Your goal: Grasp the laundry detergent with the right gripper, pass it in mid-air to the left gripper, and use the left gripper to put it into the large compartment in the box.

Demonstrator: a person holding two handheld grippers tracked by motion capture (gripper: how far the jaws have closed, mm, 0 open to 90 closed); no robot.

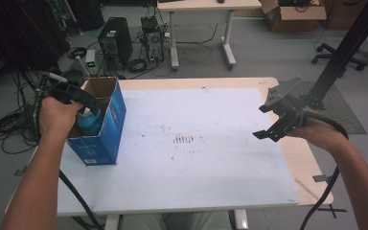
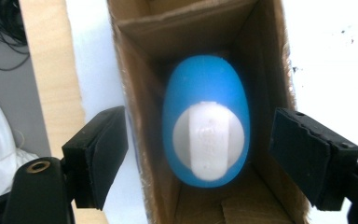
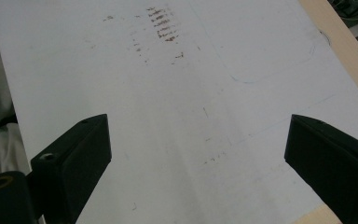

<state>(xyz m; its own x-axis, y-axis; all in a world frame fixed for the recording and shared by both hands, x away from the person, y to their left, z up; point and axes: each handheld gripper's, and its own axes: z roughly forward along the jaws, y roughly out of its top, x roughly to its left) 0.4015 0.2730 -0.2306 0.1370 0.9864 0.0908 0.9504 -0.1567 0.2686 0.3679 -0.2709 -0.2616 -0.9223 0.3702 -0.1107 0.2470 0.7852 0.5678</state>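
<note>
At the left of the high view the left tool [image 1: 69, 93] is matt black, a thick black cable looping from it toward the lower edge. At the right the right tool [image 1: 280, 120] carries a grey three-cornered plate with small holes, and its black cable curves toward the lower right. Both forearms are bare, without sleeves. In the gripper views the blocky black jaws have ridged pads and a brass-ringed screw hole at lower left.

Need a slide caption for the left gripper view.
Left tool open above a blue bottle with a white cap, standing inside an open cardboard box.
</note>
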